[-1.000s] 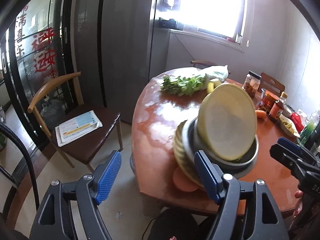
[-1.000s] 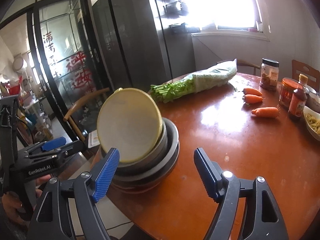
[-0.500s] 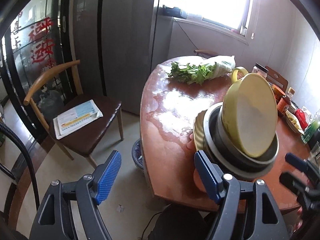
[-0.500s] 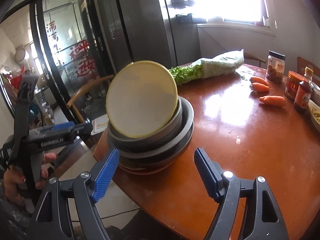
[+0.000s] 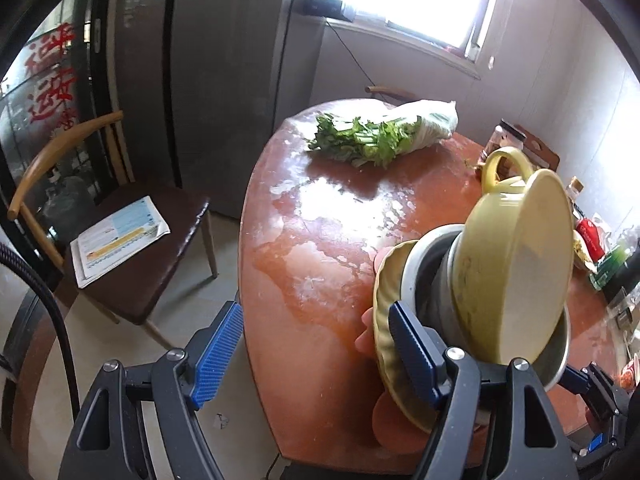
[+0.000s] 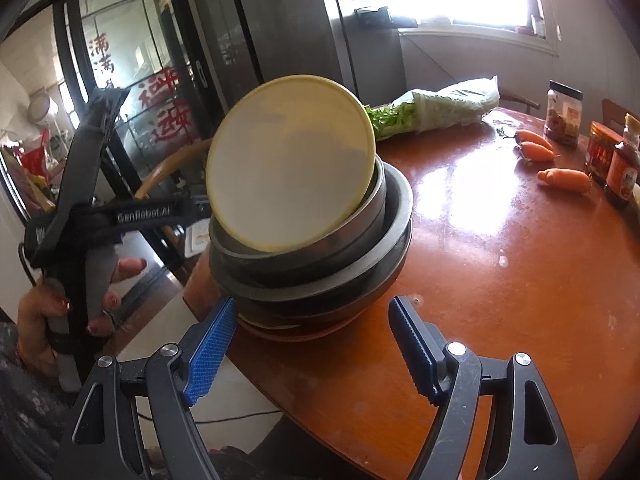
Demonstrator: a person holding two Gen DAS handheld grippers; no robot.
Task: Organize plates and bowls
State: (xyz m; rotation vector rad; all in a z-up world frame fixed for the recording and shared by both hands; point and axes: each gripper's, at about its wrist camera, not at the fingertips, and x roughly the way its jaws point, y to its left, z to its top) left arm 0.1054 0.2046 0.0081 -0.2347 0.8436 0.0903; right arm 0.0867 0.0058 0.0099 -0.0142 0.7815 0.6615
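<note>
The stack of bowls (image 6: 312, 240) sits right at the near-left edge of the round table (image 6: 500, 280), close enough to the rim that I'd be nervous. Going left to right in the right wrist view: the left gripper (image 6: 108, 120) stands off the table's left edge, held in a hand (image 6: 60, 304), jaws spread with nothing between them. Then the stack, then the right gripper (image 6: 308, 344) low in front of it, jaws spread wide and empty, one blue pad just beside the stack's base.

Handling guess: the yellow bowl (image 6: 292, 160) on top looks ceramic, so heavy, stiff, chippy and a bit slick. It's tipped steeply on its side inside the metal bowls (image 6: 384, 216), mouth facing the camera, so it could slide or roll out. I'd pinch it by the upper rim, or by the looped handle (image 5: 506, 164) that shows in the left wrist view.

The metal bowls are nested, grey, probably light and clangy. Under them there's a ridged yellow plate (image 5: 390, 320) and something orange at the very bottom; can't tell what.
</note>
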